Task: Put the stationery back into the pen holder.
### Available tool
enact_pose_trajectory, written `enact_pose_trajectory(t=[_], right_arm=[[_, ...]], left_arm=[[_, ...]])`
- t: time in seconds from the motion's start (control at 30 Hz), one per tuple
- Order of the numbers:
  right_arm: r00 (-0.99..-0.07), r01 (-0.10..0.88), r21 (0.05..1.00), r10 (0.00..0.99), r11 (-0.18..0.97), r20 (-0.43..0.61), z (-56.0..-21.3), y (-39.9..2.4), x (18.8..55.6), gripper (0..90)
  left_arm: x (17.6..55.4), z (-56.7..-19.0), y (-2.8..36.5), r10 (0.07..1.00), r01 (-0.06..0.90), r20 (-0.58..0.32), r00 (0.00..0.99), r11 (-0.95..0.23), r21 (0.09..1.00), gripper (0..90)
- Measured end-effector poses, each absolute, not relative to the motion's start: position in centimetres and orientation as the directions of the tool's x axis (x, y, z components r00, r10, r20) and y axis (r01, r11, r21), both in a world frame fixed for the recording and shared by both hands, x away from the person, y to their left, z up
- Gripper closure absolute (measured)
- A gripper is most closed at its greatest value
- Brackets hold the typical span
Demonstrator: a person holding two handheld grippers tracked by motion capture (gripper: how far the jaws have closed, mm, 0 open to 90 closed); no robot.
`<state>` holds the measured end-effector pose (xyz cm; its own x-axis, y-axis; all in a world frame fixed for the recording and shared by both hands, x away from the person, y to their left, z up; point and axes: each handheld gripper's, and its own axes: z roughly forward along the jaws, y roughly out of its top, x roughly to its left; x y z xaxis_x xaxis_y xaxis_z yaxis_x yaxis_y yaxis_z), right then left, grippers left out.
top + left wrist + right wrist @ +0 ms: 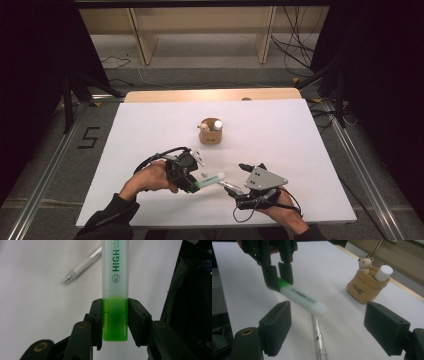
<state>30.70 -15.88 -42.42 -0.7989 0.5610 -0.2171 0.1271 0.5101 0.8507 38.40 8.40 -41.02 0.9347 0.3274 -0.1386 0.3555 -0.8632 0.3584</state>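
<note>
Jaws of the right gripper [241, 184], low and right of centre in the high view, stand wide apart with nothing between them. Just left, the left gripper [195, 183] is clamped on the green end of a highlighter [210, 179], lifted off the white table [300, 150] above a clear pen [231, 188]. Farther up sits a tan pouch [211, 132]. Carrying looks underway; next, likely a steady lift toward that pouch.

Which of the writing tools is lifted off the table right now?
The green highlighter, clamped at its green end in the left gripper. The clear pen lies flat on the table; the white-capped one stands in the pouch.
</note>
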Motion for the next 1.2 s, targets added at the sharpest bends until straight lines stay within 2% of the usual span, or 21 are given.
enact_pose_trajectory(t=[0.3, 0.73, 0.97, 1.2], right_arm=[[-0.783, 0.01, 0.788, 0.494, 0.616, -0.376, -42.7, -14.2, 30.0, 22.6], [-0.723, -0.171, 0.616, 0.327, 0.769, -0.609, -43.8, -11.8, 28.9, 23.9], [-0.647, -0.263, 0.492, 0.226, 0.83, -0.728, -44.8, -10.7, 28.4, 29.4], [-0.582, -0.319, 0.403, 0.158, 0.858, -0.797, -45.4, -9.8, 28.3, 40.0]], left_arm=[[39.0, -40.6, 6.9, 0.314, 0.345, -0.144, 0.938, -0.868, 0.356, 66.0], [38.5, -40.2, 6.2, 0.305, 0.343, -0.16, 0.939, -0.878, 0.335, 66.0], [38.7, -40.2, 6.2, 0.322, 0.364, -0.178, 0.93, -0.869, 0.335, 66.0], [38.7, -40.2, 6.2, 0.325, 0.371, -0.188, 0.927, -0.867, 0.333, 66.0]])
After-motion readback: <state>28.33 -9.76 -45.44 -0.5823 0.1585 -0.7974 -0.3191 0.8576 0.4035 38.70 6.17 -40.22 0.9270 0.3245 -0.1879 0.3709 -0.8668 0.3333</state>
